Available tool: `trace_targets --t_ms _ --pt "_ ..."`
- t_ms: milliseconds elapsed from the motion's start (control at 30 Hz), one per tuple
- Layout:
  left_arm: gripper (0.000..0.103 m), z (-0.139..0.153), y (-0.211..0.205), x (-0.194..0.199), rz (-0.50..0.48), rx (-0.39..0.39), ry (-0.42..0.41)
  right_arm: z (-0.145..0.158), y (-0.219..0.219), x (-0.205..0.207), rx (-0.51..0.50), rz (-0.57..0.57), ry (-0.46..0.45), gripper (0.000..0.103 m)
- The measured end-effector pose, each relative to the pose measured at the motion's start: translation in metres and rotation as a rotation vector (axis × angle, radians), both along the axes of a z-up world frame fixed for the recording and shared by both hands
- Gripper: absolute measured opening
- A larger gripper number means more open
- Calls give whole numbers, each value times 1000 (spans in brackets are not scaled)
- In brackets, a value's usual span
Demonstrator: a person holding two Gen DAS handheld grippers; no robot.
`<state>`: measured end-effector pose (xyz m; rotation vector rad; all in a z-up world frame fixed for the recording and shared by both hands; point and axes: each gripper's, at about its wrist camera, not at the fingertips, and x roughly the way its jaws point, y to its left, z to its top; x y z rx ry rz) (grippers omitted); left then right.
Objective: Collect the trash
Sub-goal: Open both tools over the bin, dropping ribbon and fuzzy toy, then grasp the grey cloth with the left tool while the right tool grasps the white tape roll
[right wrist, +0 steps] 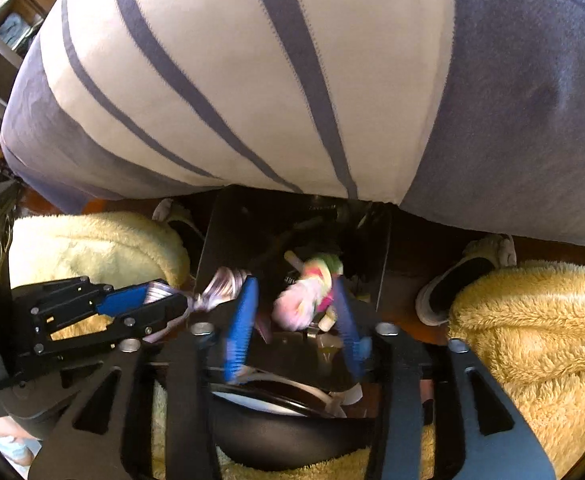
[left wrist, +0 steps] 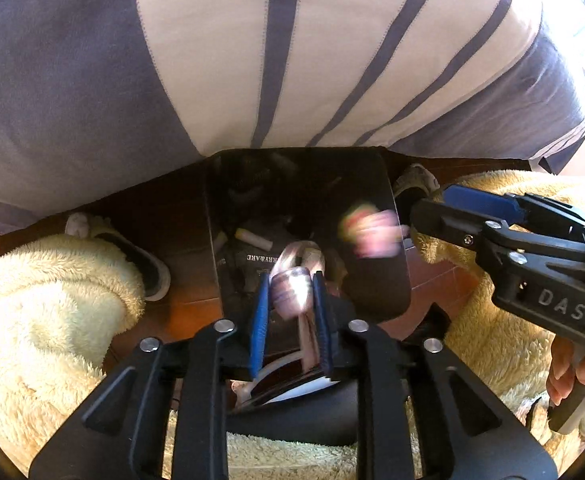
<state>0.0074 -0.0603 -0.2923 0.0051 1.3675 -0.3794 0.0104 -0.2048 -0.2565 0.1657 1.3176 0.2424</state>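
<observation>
Both grippers point down into a black bin [left wrist: 376, 292] on the floor, seen from the other side as a dark bin [right wrist: 228, 232] with trash lying in it. A blurred silver-pink wrapper [left wrist: 292, 292] sits between the blue pads of my left gripper [left wrist: 292, 280], which stand apart and do not clamp it. From the right wrist the wrapper [right wrist: 222, 282] juts past the left gripper [right wrist: 168, 298]. A blurred pink-and-green crumpled piece [right wrist: 306, 298] hangs between the spread pads of my right gripper [right wrist: 296, 286], with a gap on its left. In the left wrist view that piece [left wrist: 372, 232] is off the right gripper [left wrist: 424, 208].
A bed with a white and purple-grey striped cover [left wrist: 252, 60] rises just behind the bin. A person's legs in a fluffy yellow robe [right wrist: 532, 340] and slippers [left wrist: 148, 272] flank the bin on both sides. A hand [left wrist: 576, 376] grips the right handle.
</observation>
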Motion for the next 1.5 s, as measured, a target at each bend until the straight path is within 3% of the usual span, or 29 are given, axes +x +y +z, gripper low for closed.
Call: trace_targets --t_ms 67,233,300,367,767,1100,1267,1500 --pt "34 2 1 0 7 4 -8 1 -2 1 -2 -7 -10 55" --pt "67 20 5 1 19 14 -59 15 -9 -1 -41 -41 -60 90" --pt "82 33 8 1 24 28 -100 25 -14 -2 -80 -57 -95 94" --pt "89 44 10 1 32 30 -128 33 -19 -2 -94 -70 -118 94" --pt "94 128 26 13 69 32 -346 111 -39 -2 -86 -112 -296 97" --pt "95 184 34 51 98 58 -492 171 -39 37 -119 -109 -444 99" --pt "95 197 40 75 127 70 -512 177 -35 61 -121 -114 -467 99" --pt "95 192 49 114 150 95 -496 172 -28 100 -119 -115 -452 99"
